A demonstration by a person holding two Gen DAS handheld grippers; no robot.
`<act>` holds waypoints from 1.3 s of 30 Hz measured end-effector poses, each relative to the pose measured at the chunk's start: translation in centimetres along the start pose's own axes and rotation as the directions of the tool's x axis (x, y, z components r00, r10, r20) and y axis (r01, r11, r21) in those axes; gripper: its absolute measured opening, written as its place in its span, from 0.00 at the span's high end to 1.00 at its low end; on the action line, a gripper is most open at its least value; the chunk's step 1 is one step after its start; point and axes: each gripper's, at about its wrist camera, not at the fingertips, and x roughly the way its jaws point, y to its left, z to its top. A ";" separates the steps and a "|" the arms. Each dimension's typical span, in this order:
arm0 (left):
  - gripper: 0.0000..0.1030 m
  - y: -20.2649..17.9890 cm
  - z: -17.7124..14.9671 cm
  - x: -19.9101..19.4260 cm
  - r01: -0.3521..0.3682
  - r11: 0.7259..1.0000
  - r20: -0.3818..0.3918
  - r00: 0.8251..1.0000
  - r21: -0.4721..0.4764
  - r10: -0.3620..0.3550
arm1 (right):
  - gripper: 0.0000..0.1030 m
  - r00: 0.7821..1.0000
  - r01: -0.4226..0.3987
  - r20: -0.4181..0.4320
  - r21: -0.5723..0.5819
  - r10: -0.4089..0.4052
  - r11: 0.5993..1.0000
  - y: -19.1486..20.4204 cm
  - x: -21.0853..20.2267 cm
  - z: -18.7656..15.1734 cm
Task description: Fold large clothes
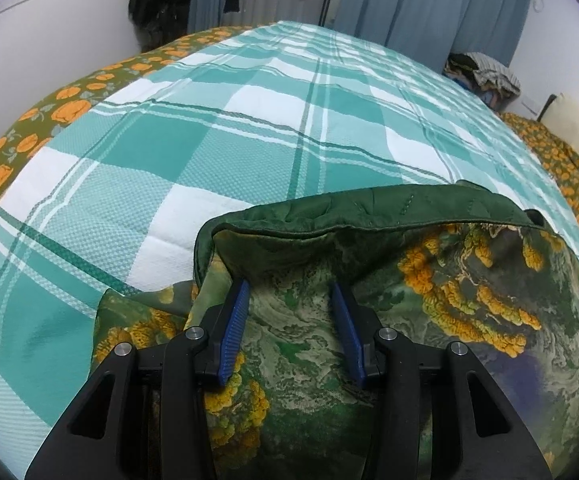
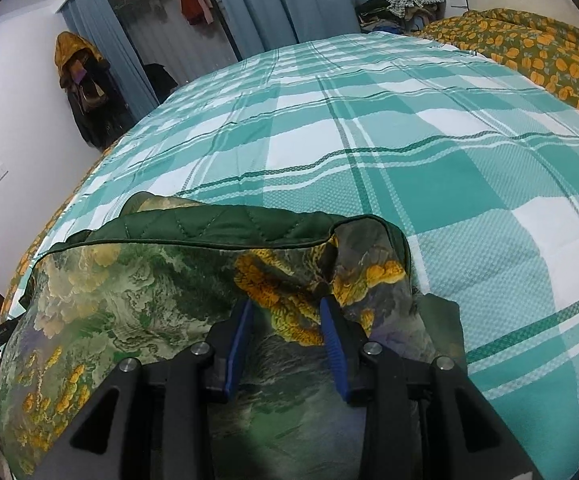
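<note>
A large padded garment (image 1: 449, 280) with a green and yellow flower print and a dark green quilted lining lies bunched at the near edge of the bed. In the left wrist view my left gripper (image 1: 289, 288) is shut on a thick fold of it, and the cloth bulges between the blue pads (image 1: 237, 320). The right wrist view shows the same garment (image 2: 129, 288), with my right gripper (image 2: 287, 304) shut on a bunched fold near its right corner. The lining edge (image 2: 217, 228) is folded over just beyond both grippers. The garment's underside is hidden.
A teal and white plaid cover (image 1: 249, 120) (image 2: 409, 140) spreads over the bed beyond the garment. An orange-flowered sheet (image 1: 65, 108) (image 2: 529, 48) borders it. A pile of clothes (image 1: 485, 72) (image 2: 405, 0) sits at the far end. Coats (image 2: 85, 84) hang by blue curtains (image 1: 429, 0).
</note>
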 end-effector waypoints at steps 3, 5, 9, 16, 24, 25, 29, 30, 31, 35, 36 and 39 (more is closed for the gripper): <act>0.56 -0.1 -0.1 0.0 -0.005 1.000 0.004 1.000 0.003 0.005 | 0.66 1.000 -0.006 0.000 0.004 0.006 1.000 0.0 0.0 0.0; 0.56 -0.1 -0.1 0.0 -0.005 1.000 0.005 1.000 0.003 0.005 | 0.66 1.000 -0.004 0.000 0.003 0.004 1.000 -0.1 0.0 0.0; 0.56 -0.1 -0.1 0.0 -0.005 1.000 0.005 1.000 0.002 0.005 | 0.66 1.000 -0.006 0.000 0.005 0.006 1.000 -0.1 0.0 0.0; 0.56 -0.1 -0.1 0.0 -0.008 1.000 0.005 1.000 0.004 0.008 | 0.66 1.000 -0.008 -0.003 0.006 0.008 1.000 -0.2 0.2 0.0; 0.52 -0.6 0.2 -1.8 -0.030 0.999 -0.031 0.999 0.038 0.031 | 0.66 0.998 0.024 -0.058 -0.008 -0.024 1.000 0.6 -0.6 1.2; 0.50 -0.8 0.1 -2.3 -0.034 0.997 -0.039 0.999 0.063 0.037 | 0.65 0.997 0.026 -0.069 -0.010 -0.026 1.000 0.7 -0.8 1.4; 0.03 -1.7 -1.3 -4.6 -0.160 0.971 -0.026 0.986 0.177 0.167 | 0.48 0.995 -0.009 -0.097 -0.036 0.006 0.999 1.2 -2.7 2.1; 0.01 -1.5 -1.8 -5.4 -0.200 0.964 -0.016 0.978 0.176 0.206 | 0.44 0.995 -0.015 -0.096 -0.052 0.010 0.999 1.4 -3.4 2.1; 0.01 -1.1 -2.2 -6.0 -0.193 0.967 -0.016 0.980 0.165 0.199 | 0.41 0.996 -0.012 -0.093 -0.074 0.005 0.997 1.7 -4.2 2.0; 0.02 1.5 -3.4 -9.2 -0.138 0.990 -0.041 0.989 0.036 0.140 | 0.41 0.998 -0.015 -0.067 -0.118 0.007 0.993 2.6 -7.9 1.5; 0.02 1.8 -3.7 -10.0 -0.127 0.992 -0.039 0.991 0.017 0.127 | 0.41 0.998 -0.021 -0.058 -0.120 0.014 0.993 2.7 -8.8 1.2; 0.01 2.0 -4.7 -12.2 -0.132 0.991 -0.029 0.991 0.030 0.132 | 0.41 0.998 -0.043 -0.054 -0.145 0.036 0.988 2.8 -11.8 -0.6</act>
